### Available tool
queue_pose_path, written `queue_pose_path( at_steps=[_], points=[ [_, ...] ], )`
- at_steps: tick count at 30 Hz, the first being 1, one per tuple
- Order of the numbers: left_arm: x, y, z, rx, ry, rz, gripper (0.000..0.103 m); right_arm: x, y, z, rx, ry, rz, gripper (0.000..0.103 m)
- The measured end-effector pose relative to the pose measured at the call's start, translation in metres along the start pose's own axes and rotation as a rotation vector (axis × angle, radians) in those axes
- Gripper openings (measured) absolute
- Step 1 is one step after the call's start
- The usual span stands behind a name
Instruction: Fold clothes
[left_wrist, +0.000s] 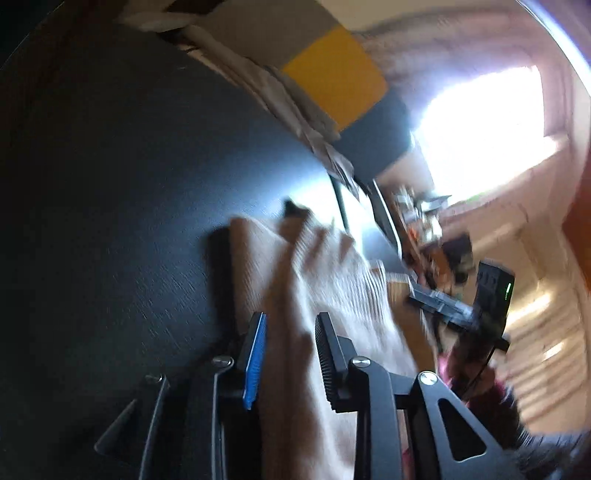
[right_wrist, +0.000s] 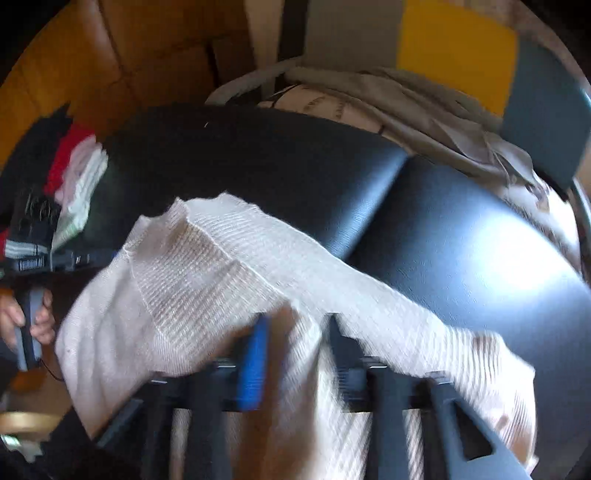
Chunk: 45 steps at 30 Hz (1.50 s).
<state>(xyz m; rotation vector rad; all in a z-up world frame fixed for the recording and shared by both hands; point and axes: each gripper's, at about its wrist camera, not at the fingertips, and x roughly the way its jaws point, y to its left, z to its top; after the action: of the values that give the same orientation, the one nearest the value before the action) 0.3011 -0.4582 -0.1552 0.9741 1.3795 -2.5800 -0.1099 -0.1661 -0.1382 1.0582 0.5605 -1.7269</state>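
A cream ribbed knit garment (right_wrist: 229, 266) hangs above the black table (right_wrist: 280, 158), held up between both grippers. My right gripper (right_wrist: 297, 325) has the cloth running between its fingers, with folds draped over both sides. My left gripper (left_wrist: 290, 325) grips the same garment (left_wrist: 325, 266) between its blue-padded finger (left_wrist: 255, 354) and black finger. The right gripper (left_wrist: 458, 310) shows in the left wrist view at the right, and the left gripper's handle and hand (right_wrist: 31, 321) show in the right wrist view at the left. Both views are motion-blurred.
A stack of folded clothes (right_wrist: 74, 184) in red, white and black lies at the table's left end. A pile of pale clothes (right_wrist: 424, 107) lies along the far edge. A chair with yellow and blue panels (right_wrist: 458, 48) stands behind it. A bright window (left_wrist: 480, 122) is on the right.
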Motion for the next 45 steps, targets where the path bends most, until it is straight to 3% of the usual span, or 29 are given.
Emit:
queue_pose_path(
  at_steps=[4, 8, 10, 13, 16, 18, 20, 21, 22, 24, 26, 28, 30, 33, 36, 37, 38, 43, 44, 45],
  points=[
    [0.012, -0.028, -0.015, 0.157, 0.058, 0.075, 0.028, -0.05, -0.044, -0.034, 0.166, -0.088, -0.03, 0.053],
    [0.015, -0.041, -0.017, 0.19, 0.054, 0.11, 0.029, -0.096, -0.105, -0.089, 0.344, -0.129, -0.154, 0.055],
    [0.014, -0.043, -0.013, 0.17, 0.059, 0.121, 0.029, -0.1, -0.128, -0.113, 0.397, -0.099, -0.19, 0.055],
    [0.016, -0.05, -0.013, 0.176, 0.061, 0.148, 0.029, -0.098, -0.142, -0.129, 0.435, -0.086, -0.161, 0.055],
    [0.02, -0.056, -0.014, 0.198, 0.067, 0.187, 0.029, -0.083, -0.14, -0.124, 0.414, -0.078, -0.138, 0.055],
    [0.023, -0.059, -0.016, 0.225, 0.081, 0.228, 0.029, -0.064, -0.135, -0.117, 0.374, -0.015, -0.165, 0.053],
    [0.024, -0.06, -0.016, 0.247, 0.093, 0.274, 0.014, -0.053, -0.125, -0.112, 0.309, 0.024, -0.211, 0.026],
    [0.025, -0.06, -0.016, 0.255, 0.099, 0.3, 0.014, -0.06, -0.124, -0.11, 0.298, 0.006, -0.256, 0.02],
    [0.025, -0.058, -0.015, 0.248, 0.103, 0.3, 0.013, -0.068, -0.125, -0.108, 0.292, -0.018, -0.308, 0.005],
    [0.026, -0.054, -0.013, 0.235, 0.108, 0.295, 0.012, -0.084, -0.138, -0.109, 0.331, -0.05, -0.397, 0.002],
    [0.026, -0.053, -0.012, 0.229, 0.109, 0.294, 0.012, -0.086, -0.168, -0.124, 0.439, -0.024, -0.42, 0.002],
    [0.026, -0.053, -0.013, 0.226, 0.109, 0.297, 0.014, -0.086, -0.183, -0.138, 0.497, -0.015, -0.409, 0.003],
    [0.026, -0.05, -0.012, 0.206, 0.107, 0.283, 0.014, -0.096, -0.185, -0.144, 0.538, -0.076, -0.351, 0.006],
    [0.027, -0.048, -0.01, 0.173, 0.104, 0.262, 0.016, -0.112, -0.17, -0.128, 0.502, -0.192, -0.198, 0.007],
    [0.028, -0.048, -0.01, 0.169, 0.098, 0.259, 0.016, -0.095, -0.148, -0.099, 0.397, -0.153, -0.092, 0.04],
    [0.028, -0.048, -0.011, 0.172, 0.096, 0.261, 0.017, -0.083, -0.144, -0.089, 0.366, -0.124, -0.069, 0.055],
    [0.028, -0.049, -0.011, 0.176, 0.094, 0.262, 0.017, -0.072, -0.143, -0.081, 0.354, -0.097, -0.064, 0.06],
    [0.025, -0.048, -0.013, 0.187, 0.097, 0.262, 0.018, -0.024, -0.141, -0.062, 0.337, 0.026, -0.083, 0.057],
    [0.025, -0.048, -0.013, 0.185, 0.099, 0.263, 0.018, -0.019, -0.139, -0.06, 0.317, 0.045, -0.099, 0.034],
    [0.025, -0.048, -0.013, 0.184, 0.101, 0.264, 0.018, -0.015, -0.136, -0.058, 0.298, 0.065, -0.115, 0.02]
  ],
)
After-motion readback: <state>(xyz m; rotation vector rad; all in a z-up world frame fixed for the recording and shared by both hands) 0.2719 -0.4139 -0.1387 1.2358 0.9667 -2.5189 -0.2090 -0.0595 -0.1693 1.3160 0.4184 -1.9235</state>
